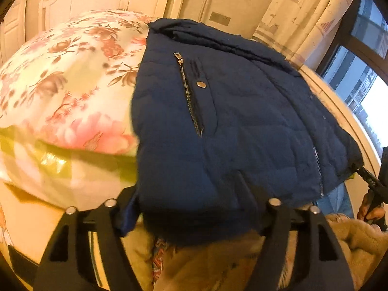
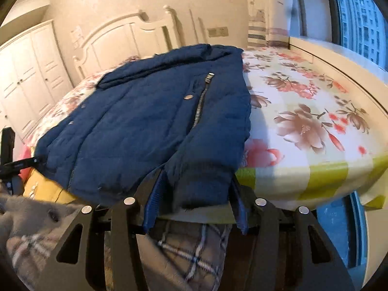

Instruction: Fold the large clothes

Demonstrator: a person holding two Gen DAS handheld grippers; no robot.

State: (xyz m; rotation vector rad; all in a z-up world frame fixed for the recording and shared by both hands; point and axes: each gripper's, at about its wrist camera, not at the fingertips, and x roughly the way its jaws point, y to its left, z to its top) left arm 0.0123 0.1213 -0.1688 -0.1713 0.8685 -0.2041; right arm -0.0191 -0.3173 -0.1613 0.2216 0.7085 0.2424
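jacket (image 2: 150,121) folded, near bed (image 2: 315,111) edge for reach | left tool (image 1: 191,194) open, hem between fingers, unpinched | right tool (image 2: 194,186) open, straddling cuff

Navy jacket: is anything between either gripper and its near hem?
Nothing visible. The navy jacket hem lies directly between the right gripper fingers and the left gripper fingers, on the floral bedsheet.

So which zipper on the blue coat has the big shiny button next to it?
The short slanted zipper in the middle of the blue coat; the round button sits beside it. The other zipper runs along the coat's front edge.
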